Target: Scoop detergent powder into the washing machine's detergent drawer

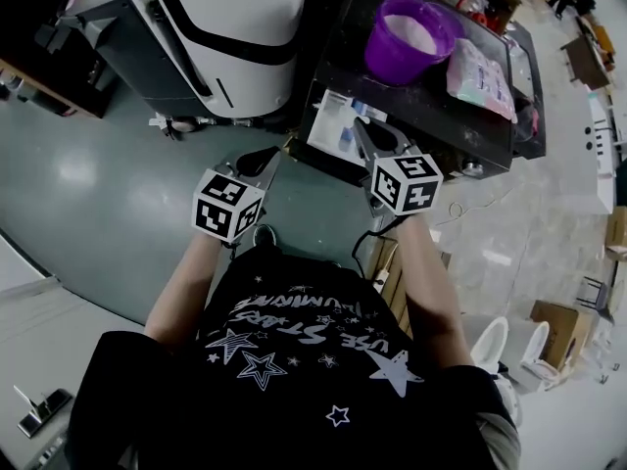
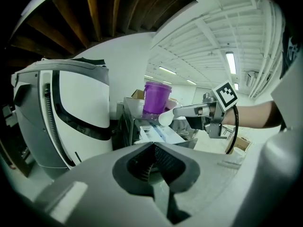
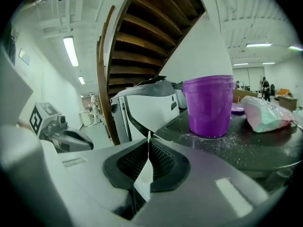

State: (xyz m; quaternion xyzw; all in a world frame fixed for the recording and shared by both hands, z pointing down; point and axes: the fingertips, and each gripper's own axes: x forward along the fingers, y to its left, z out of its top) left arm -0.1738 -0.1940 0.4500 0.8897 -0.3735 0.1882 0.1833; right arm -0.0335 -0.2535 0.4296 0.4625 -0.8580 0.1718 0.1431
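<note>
Hovering over the open drawer (image 1: 331,123), the right tool (image 3: 148,143) grips the white scoop (image 2: 165,118); the left tool (image 2: 154,145) is pinched together, empty. Powder delivery looks underway, not finished.

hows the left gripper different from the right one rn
The right gripper is shut on the handle of the white scoop; the left gripper is shut on nothing. The right gripper reaches over the open detergent drawer; the left gripper sits to the drawer's left, not over it. Both have their jaws together.
</note>
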